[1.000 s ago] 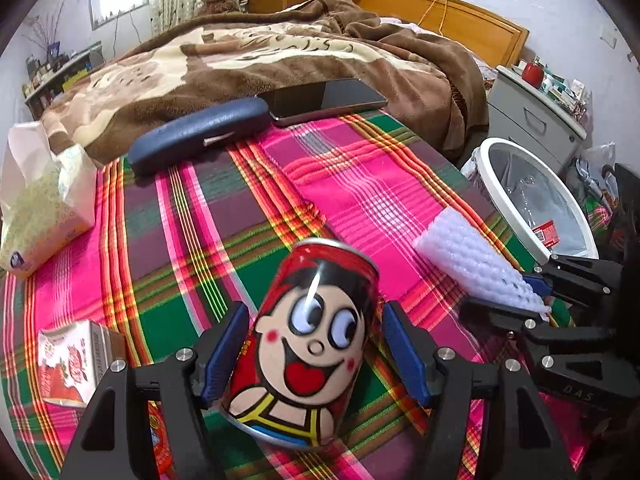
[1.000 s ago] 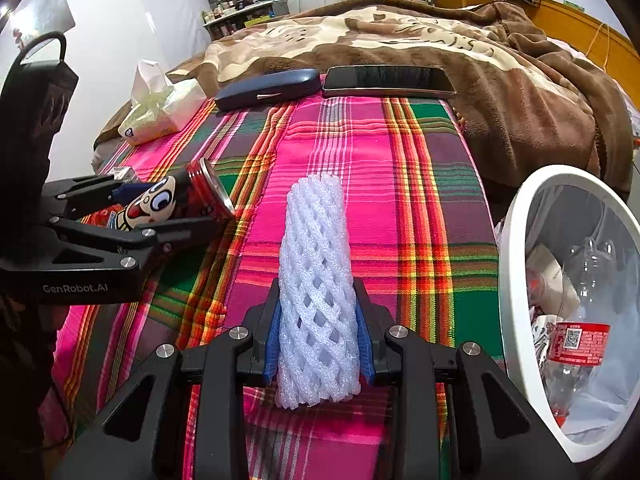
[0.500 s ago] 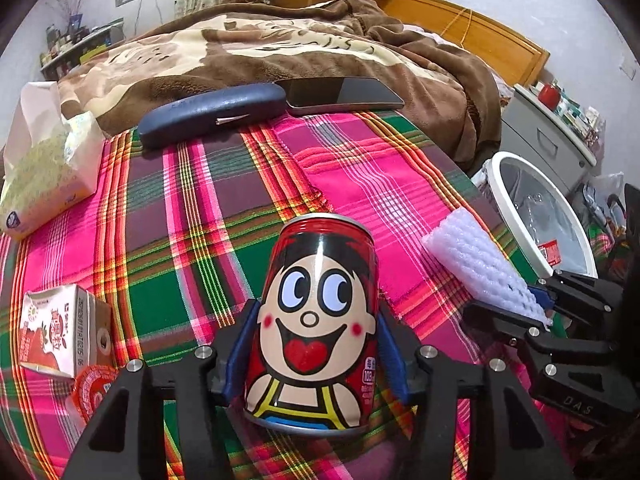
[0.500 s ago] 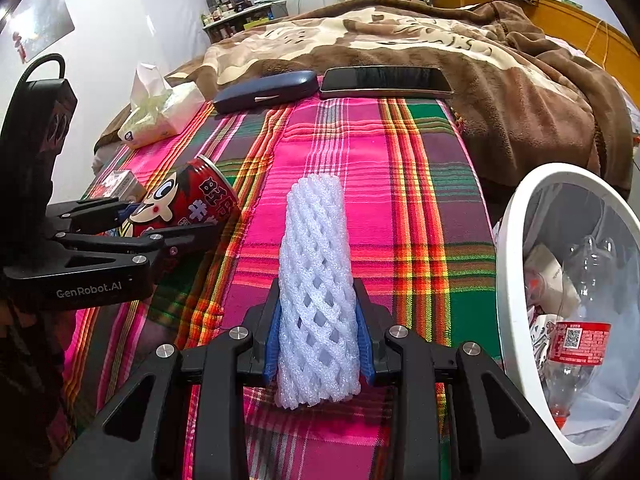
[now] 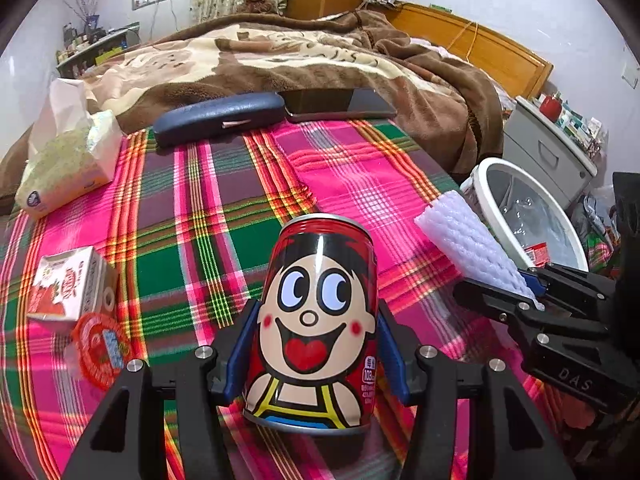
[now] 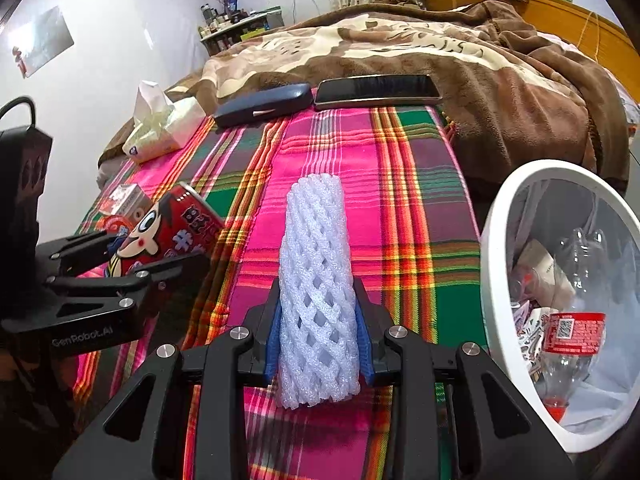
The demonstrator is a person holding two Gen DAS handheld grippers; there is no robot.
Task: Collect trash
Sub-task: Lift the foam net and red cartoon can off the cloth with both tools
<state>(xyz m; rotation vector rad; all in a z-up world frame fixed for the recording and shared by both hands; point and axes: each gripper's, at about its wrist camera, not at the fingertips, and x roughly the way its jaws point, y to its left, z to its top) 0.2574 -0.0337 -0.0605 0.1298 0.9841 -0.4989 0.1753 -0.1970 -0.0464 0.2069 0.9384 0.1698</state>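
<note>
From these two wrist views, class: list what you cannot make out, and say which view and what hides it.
- Base of the red cartoon-face drink can: left wrist view, hidden by the left gripper.
- Near end of the white foam mesh sleeve: left wrist view, covered by the right gripper.
- Bottom of the white round trash bin: right wrist view, cut off by the frame edge.
- Small print on the can: too small.

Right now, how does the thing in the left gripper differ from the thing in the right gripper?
The left gripper is shut on a red cartoon can, rigid and glossy metal; the right gripper is shut on a white foam net sleeve, soft with open holes. The can is printed with a face; the sleeve is plain. The can looks wider and shorter, the sleeve longer. Both are gripped near one end, with the white bin on the sleeve's side.
</note>
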